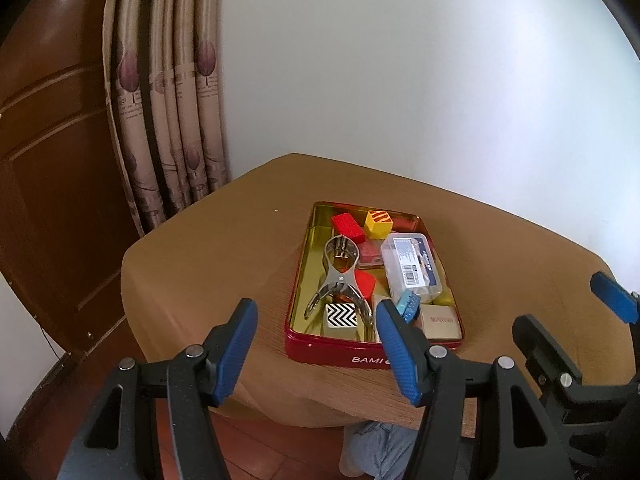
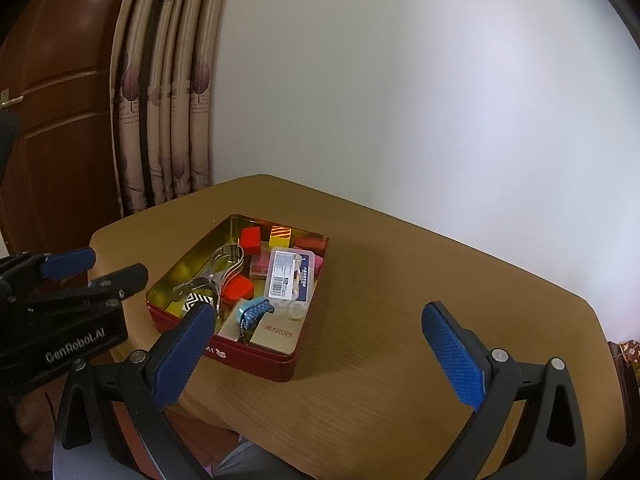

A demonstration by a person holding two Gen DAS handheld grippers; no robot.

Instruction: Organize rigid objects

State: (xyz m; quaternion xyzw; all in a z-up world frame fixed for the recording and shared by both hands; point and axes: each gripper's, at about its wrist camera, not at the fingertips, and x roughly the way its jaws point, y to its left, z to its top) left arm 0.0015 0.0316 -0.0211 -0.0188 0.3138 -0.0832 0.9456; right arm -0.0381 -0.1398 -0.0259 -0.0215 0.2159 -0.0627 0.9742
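An open red tin (image 1: 294,300) (image 2: 256,360) with a gold inside stands on the brown table (image 1: 200,260) (image 2: 400,300). In it lie a metal spring clamp (image 1: 340,276) (image 2: 212,276), a red block (image 1: 347,227), a yellow striped cube (image 1: 378,223), a clear labelled plastic box (image 1: 412,266) (image 2: 290,276), a black-and-white zigzag cube (image 1: 341,315), a beige MARUBI box (image 2: 276,336) and a small blue piece (image 2: 254,312). My left gripper (image 1: 320,344) (image 2: 100,270) hovers open before the tin's near left side. To its right, my right gripper (image 2: 316,332) (image 1: 576,316) is open and holds nothing.
A patterned curtain (image 1: 168,120) and a brown wooden door (image 1: 52,160) stand behind the table on the left. A white wall (image 2: 440,100) runs along the back. A person's knee in jeans (image 1: 380,448) shows under the near table edge. Bare tabletop lies right of the tin.
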